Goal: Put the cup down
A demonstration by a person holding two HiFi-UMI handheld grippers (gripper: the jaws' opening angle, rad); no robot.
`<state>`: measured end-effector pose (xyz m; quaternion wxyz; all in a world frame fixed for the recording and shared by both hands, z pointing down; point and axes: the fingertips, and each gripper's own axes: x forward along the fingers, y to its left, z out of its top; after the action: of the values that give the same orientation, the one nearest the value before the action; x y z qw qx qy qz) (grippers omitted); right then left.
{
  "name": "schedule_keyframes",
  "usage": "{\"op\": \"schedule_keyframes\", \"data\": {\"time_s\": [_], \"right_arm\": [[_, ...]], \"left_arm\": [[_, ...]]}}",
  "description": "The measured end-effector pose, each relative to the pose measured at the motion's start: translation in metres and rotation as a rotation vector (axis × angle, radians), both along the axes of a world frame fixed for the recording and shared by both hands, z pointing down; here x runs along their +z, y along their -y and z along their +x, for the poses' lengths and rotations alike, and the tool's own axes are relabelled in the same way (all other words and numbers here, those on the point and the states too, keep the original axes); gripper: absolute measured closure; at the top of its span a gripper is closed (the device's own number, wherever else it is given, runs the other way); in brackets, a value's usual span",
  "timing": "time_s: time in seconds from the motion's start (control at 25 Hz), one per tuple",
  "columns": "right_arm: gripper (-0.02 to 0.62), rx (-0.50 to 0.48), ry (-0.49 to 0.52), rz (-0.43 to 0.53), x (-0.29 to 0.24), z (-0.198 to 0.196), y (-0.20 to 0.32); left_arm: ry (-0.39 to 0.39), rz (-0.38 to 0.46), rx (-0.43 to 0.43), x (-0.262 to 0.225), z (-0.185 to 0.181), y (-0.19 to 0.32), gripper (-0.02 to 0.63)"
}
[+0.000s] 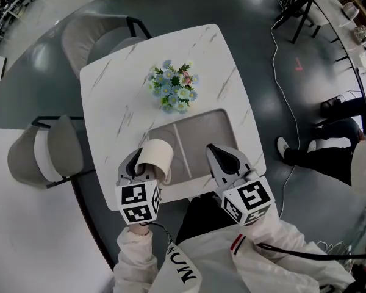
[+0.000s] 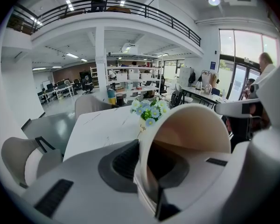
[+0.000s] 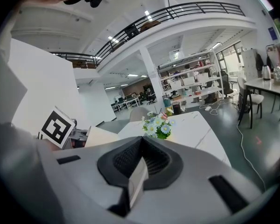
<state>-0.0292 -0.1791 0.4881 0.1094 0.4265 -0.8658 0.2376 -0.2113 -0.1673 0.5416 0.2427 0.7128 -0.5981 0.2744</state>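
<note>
Left tongs point(image 1: 139, 162) are clamped on the cup point(image 1: 155, 156): in the left gripper view the tongs point(image 2: 149, 171) pinch its wall, one jaw inside the mouth and the other against the outside. The beige cup point(image 2: 191, 129) is tilted, its open mouth turned back toward the tongs and its base pointing away from them. In the head view it sits at the tips of the left tongs, over the near left corner of a grey tray point(image 1: 198, 139) on the white marble table point(image 1: 122, 90); whether it touches the tray cannot be told. Right tongs point(image 1: 222, 157) are beside the left ones, apart from the cup, over the tray's near right part, and in the right gripper view these tongs point(image 3: 140, 167) have their jaws closed together with nothing held. Ahead of both tongs, beyond the tray's far edge, stands a bunch of blue and white flowers point(image 1: 172, 88), seen past the cup's rim in the left gripper view point(image 2: 150, 111) and straight ahead of the right tongs point(image 3: 157, 125). A grey chair point(image 1: 39, 154) is to the left of the left tongs, beside the table, and another chair point(image 1: 91, 35) is at the table's far left corner.
</note>
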Motion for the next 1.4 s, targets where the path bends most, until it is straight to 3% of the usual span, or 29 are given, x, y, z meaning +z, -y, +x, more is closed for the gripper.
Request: {"op": "schedule_keyframes", "data": {"time_s": [1.4], "right_arm": [[0.591,0.088,0.007,-0.034,0.032,0.026,0.021]], "left_arm": [[0.154,-0.311,0.166,0.109,-0.002,0.039,0.557]]}}
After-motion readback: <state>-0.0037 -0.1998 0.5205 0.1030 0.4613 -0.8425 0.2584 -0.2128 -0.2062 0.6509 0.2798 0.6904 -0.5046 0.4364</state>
